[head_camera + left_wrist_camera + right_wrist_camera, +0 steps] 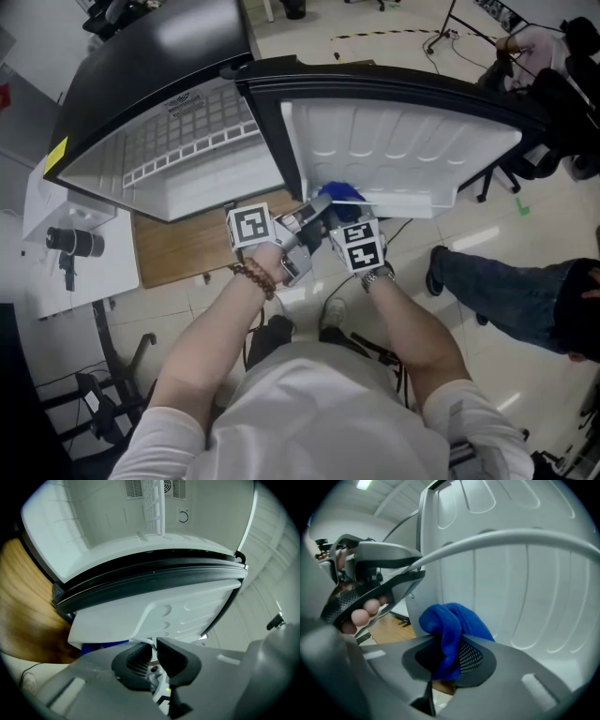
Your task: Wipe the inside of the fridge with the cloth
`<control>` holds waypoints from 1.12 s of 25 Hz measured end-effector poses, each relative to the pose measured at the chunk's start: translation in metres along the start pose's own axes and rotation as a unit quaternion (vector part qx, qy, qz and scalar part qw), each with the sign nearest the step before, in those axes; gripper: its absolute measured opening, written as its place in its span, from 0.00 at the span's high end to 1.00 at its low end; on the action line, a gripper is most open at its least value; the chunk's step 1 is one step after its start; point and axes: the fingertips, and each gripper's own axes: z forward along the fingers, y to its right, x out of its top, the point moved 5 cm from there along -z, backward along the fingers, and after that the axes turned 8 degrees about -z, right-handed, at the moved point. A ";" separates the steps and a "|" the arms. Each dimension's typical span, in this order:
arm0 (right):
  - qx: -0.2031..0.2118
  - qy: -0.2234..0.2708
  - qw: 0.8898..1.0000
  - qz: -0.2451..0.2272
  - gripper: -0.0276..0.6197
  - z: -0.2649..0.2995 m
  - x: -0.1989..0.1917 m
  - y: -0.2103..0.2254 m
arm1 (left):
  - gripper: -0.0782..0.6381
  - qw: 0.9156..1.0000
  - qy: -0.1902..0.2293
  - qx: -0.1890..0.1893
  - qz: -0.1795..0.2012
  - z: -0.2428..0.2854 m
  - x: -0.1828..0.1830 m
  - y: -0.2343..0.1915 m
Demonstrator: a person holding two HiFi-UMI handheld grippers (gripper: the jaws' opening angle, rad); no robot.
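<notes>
No brand name or readable writing shows anywhere. The black fridge [150, 56] carries a yellow sticker [54, 155] at the corner of its top and a pale label [183, 105] at the upper edge of its white interior, and the print on both is too small to read. The only clear graphics are the black-and-white square markers on the cube of the left tongs [251, 227] and the cube of the right tongs [361, 246]. The cloth [450, 620] is a deep, saturated blue with a soft, fuzzy pile. It is bunched into a rounded wad that bulges above the jaws and hangs in a fold between them. The right tongs [449, 654] are clenched on it, the meshed pads pressing it from both sides. The cloth sits low at the inner face of the open door [403, 141], just above the door shelf [412, 202] and close to the ribbed white liner. Whether it touches the liner cannot be told. The left tongs [153, 646] are clenched almost fully together on the thin white rail [511, 538] that arcs across the door's inner side. In the right gripper view the fingers [361, 616] of the left hand are wrapped around the handle. The fridge stands on a wooden board [178, 248] with its cavity open, and a white wire shelf [187, 155] lies inside.
</notes>
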 end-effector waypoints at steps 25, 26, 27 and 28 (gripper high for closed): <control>-0.143 -0.042 0.988 0.031 0.85 -0.079 -0.053 0.106 | 0.85 1.000 0.023 0.005 -0.003 -0.002 0.000 0.000; -0.151 -0.045 0.987 0.035 0.85 -0.082 -0.054 0.110 | 0.85 1.000 0.024 0.006 -0.003 -0.002 0.000 0.000; -0.159 -0.047 0.985 0.039 0.85 -0.085 -0.055 0.114 | 0.85 1.000 0.025 0.006 -0.003 -0.002 0.000 0.000; -0.166 -0.050 0.984 0.041 0.85 -0.087 -0.057 0.117 | 0.85 1.000 0.026 0.006 -0.003 -0.002 0.000 0.000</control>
